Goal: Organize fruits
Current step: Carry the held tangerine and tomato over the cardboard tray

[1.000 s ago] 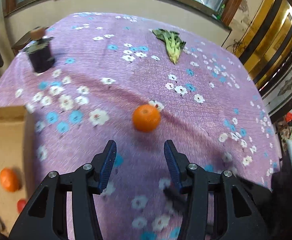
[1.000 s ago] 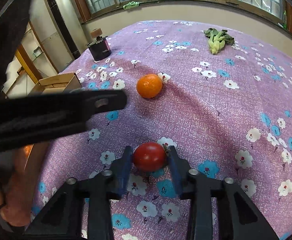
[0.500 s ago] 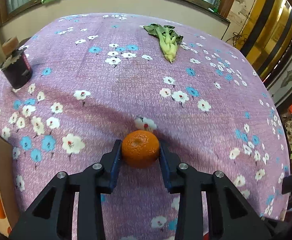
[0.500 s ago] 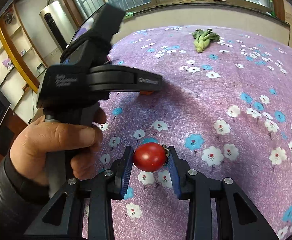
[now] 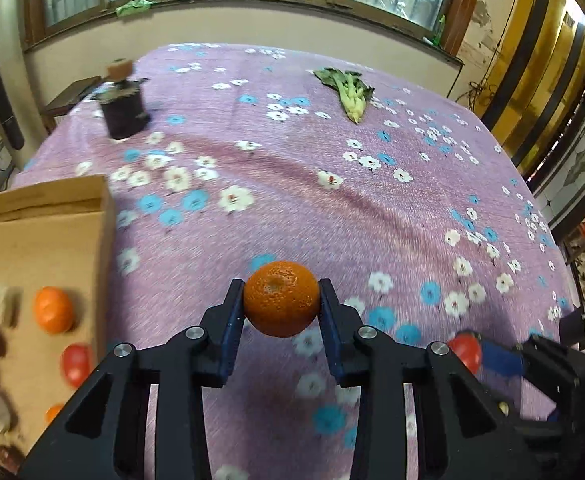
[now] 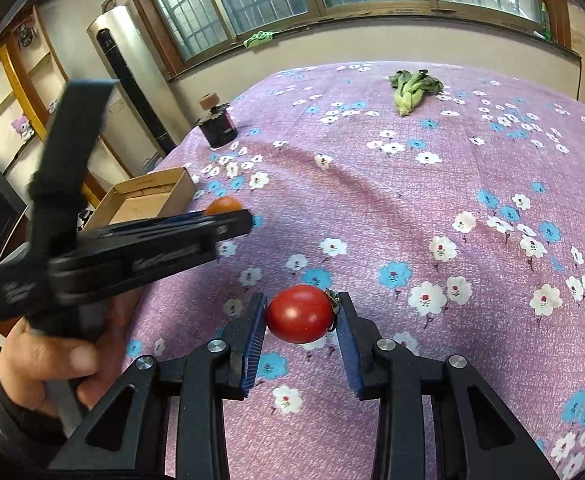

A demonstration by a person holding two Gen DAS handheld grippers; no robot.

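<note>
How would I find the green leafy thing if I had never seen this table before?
Start at the big table with the purple flowered cloth and look to its far side, near the wall under the windows. The leafy green vegetable lies flat there by itself, away from the dark jar at the far left corner. It is the only green, long, leafy thing; everything else nearby is round or boxy.

The left gripper (image 5: pixel 281 300) is closed, both blue-padded fingers (image 5: pixel 228 320) pressed against the sides of an orange (image 5: pixel 281 298) held clear of the surface. The right gripper (image 6: pixel 299 314) is likewise clamped on a red tomato (image 6: pixel 300 313), its pads touching each side. Seen from the right wrist camera, the person's left hand (image 6: pixel 48 364) wraps around the left tool's handle, fingers curled tight, with a dark sleeve at the wrist.
</note>
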